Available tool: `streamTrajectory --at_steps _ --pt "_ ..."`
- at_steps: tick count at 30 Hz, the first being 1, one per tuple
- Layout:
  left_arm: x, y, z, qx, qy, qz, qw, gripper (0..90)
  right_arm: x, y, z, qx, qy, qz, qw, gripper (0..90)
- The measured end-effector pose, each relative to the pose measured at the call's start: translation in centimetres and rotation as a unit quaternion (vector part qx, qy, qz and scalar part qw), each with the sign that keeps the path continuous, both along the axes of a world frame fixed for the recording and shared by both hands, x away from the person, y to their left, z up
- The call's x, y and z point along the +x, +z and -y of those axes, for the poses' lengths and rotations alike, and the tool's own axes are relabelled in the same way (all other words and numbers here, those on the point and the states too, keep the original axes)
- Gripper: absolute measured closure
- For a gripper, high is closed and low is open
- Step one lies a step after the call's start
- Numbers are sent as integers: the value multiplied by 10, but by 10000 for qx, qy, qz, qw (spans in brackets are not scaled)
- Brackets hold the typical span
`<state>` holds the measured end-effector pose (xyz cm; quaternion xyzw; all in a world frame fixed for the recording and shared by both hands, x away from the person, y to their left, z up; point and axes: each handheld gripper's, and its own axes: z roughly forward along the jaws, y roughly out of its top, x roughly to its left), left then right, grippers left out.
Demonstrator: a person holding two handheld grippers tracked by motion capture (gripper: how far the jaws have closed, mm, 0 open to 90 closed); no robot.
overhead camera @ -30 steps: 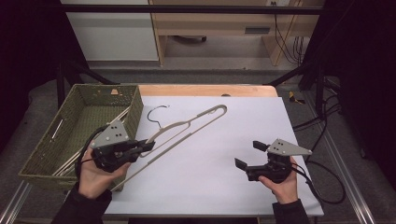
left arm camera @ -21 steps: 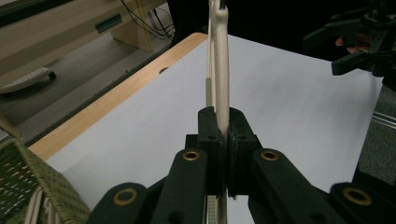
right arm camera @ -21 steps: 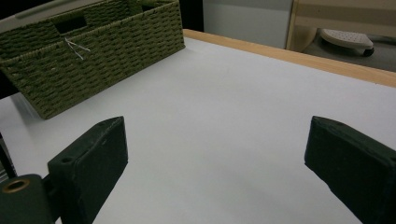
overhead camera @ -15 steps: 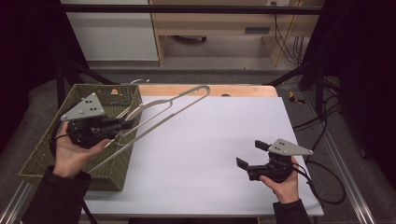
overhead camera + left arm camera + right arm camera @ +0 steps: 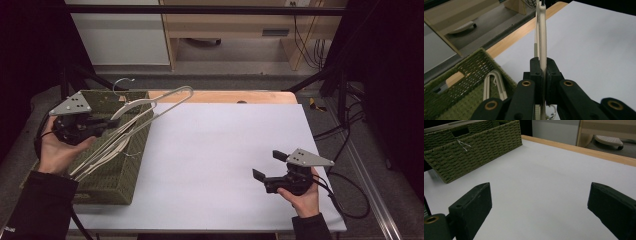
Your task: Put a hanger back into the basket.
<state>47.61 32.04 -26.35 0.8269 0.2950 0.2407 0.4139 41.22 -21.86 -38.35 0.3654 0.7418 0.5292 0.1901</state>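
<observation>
My left gripper point(image 5: 107, 125) pinches the hanger point(image 5: 150, 107) tight and holds it above the basket point(image 5: 112, 172) at the table's left edge. The hanger's long axis runs from low inside the basket up toward the far right, with its hook point(image 5: 121, 83) pointing away from me. My right gripper point(image 5: 266, 165) rests on the white table point(image 5: 225, 150) with its jaws spread wide around nothing.

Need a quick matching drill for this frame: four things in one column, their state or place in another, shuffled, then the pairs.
Column 1
1. left claw
2. right claw
3. woven basket
4. held clothes hanger

Column 2
A. green, at the table's left edge
B. open, with nothing between its jaws
C. cream, held over the basket's right wall
D. shut on a hanger

Pairs: 1-D, 2-B, 3-A, 4-C
</observation>
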Motion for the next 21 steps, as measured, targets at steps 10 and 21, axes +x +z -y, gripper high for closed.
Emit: streamTrajectory --at_steps 10,21 --pt "8 -15 -42 -60 504 -43 9987 864 0 -1 -1 -16 2 -14 10000 59" --pt "11 -35 -83 -19 1127 -11 9936 864 0 -1 -1 -30 13 -6 10000 58"
